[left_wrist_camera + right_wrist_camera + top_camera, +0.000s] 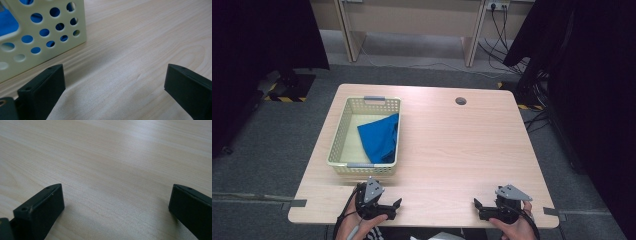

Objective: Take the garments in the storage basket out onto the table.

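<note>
1. High view: a cream perforated basket stands left of centre in the frame on the pale wood tabletop. A blue cloth lies crumpled inside it, bunched toward the basket's right wall. At the bottom left of the frame, a hand holds the left gripper at the near edge of the tabletop, just below the basket's near wall and apart from it. At the bottom right, the other hand holds the right gripper, well apart from the basket. Both grippers point toward the middle of the frame, each with a grey three-cornered plate on top.

2. Left gripper view: the left gripper has its fingers spread wide, with bare tabletop between them and nothing held. The basket's corner fills the upper left of the frame, and the blue cloth shows through its round holes.

3. Right gripper view: the right gripper also has its fingers spread wide over bare tabletop, gripping nothing.
</note>
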The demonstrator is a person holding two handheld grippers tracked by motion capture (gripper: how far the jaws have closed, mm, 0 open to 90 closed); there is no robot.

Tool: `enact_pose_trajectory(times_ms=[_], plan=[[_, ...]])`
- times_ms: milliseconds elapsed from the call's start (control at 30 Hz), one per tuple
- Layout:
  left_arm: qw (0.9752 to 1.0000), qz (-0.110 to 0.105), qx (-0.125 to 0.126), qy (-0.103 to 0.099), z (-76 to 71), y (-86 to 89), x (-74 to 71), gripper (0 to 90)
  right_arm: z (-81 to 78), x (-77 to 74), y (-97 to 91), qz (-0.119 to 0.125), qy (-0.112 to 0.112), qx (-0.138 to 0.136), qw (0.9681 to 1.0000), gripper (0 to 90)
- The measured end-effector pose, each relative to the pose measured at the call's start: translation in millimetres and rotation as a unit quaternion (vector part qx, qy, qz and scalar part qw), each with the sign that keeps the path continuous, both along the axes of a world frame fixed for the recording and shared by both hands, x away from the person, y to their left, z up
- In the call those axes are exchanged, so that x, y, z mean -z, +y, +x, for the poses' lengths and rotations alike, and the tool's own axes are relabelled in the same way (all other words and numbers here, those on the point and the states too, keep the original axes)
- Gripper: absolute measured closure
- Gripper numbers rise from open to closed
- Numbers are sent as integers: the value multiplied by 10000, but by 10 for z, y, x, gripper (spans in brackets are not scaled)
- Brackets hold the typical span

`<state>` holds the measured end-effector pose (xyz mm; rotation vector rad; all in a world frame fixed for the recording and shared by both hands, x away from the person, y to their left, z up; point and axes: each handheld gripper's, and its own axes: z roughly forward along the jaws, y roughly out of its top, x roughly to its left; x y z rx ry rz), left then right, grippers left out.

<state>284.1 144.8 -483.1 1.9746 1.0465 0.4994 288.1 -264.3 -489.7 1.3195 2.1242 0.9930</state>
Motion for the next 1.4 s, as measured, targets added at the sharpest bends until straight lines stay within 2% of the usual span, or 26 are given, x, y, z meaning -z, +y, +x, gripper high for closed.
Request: enact_pose_trajectory(times_ms=[600, 1067, 1400], plan=[[9999, -125, 101, 45, -4, -7, -150, 35, 2, -1, 0, -5, 4, -5, 10000, 3], [9997, -207, 121, -44, 31, 2, -380, 39, 3, -2, 0, -7, 9, -8, 10000, 3], [9995, -247, 187, -71, 85, -55, -509, 45, 6, -1, 1, -3, 6, -7, 10000, 3]])
